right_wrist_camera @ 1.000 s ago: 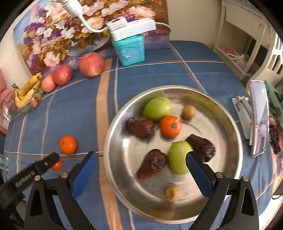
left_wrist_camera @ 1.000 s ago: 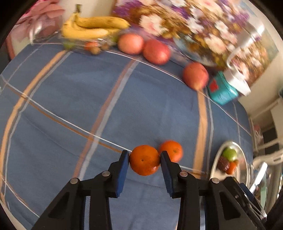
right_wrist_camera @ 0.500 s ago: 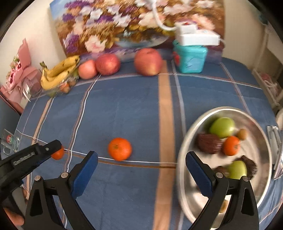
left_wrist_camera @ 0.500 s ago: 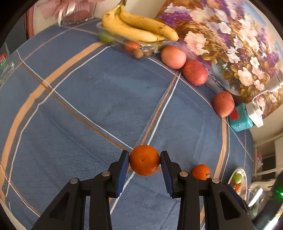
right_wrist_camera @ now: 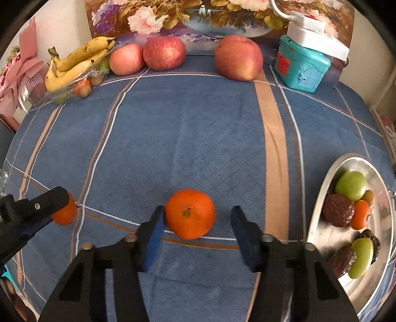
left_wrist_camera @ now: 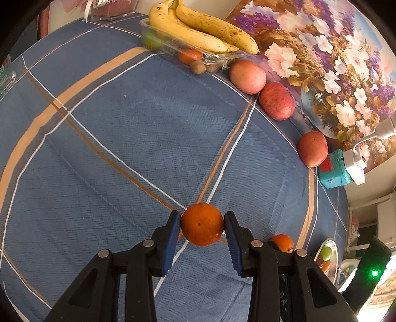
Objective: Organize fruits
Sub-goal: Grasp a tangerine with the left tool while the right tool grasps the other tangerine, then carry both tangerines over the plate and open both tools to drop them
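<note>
Over the cloth (left_wrist_camera: 123, 138), my left gripper (left_wrist_camera: 202, 226) clamps an orange (left_wrist_camera: 202, 224); my right gripper (right_wrist_camera: 198, 226) gapes around a second orange (right_wrist_camera: 190, 213).

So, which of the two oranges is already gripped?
The orange clamped in the left gripper; the other orange lies free on the cloth between the open right gripper fingers.

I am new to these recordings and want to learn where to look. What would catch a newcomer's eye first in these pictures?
First, the orange clamped between the jaws of the left gripper, low in the left wrist view. Next, a second orange lies on the blue checked tablecloth between the open jaws of the right gripper. Behind, three red apples line up before the flower painting, and a steel plate of fruit sits at the right.
</note>
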Motion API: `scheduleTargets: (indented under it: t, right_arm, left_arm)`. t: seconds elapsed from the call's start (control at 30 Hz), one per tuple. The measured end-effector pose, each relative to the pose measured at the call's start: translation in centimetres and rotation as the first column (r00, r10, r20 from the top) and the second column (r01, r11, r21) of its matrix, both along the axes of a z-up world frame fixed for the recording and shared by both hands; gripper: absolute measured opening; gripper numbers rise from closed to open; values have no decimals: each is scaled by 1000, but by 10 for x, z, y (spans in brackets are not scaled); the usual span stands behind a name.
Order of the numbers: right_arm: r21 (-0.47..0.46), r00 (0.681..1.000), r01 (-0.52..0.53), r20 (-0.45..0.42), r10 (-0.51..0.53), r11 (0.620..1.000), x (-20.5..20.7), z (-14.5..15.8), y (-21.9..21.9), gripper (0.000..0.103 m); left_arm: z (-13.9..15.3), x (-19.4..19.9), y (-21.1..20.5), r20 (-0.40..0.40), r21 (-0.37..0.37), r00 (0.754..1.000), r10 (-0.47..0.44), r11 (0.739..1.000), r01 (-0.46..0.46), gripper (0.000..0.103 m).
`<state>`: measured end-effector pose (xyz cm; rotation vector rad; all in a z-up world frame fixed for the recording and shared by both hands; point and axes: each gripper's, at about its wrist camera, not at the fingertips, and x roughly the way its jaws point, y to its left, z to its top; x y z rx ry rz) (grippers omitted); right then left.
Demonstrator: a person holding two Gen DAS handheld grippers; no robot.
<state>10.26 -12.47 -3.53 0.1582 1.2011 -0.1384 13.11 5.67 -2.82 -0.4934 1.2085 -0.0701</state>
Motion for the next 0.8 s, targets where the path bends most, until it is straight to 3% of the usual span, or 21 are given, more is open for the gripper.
scheduleTargets:
  t: [0.03, 0.4, 0.7, 0.8]
  right_arm:
    - [0, 1000, -7, 3, 7, 1000, 0, 1, 2, 41]
    - [-3, 999, -9, 41, 9, 1000, -27, 32, 11, 41]
    - [-18, 998, 32, 63, -31, 999, -64, 57, -3, 41]
    - [-12, 996, 64, 64, -63, 998, -76, 59, -15, 41]
  left_arm:
    - [0, 0, 1, 1, -3, 1000, 3, 1000, -3, 39]
    - [18, -9, -11, 51, 15, 998, -41, 999, 40, 39]
    - [42, -22, -50, 98, 47, 985, -141, 989, 137, 39]
    - [42, -26, -71, 89, 16, 977, -192, 981, 191, 39]
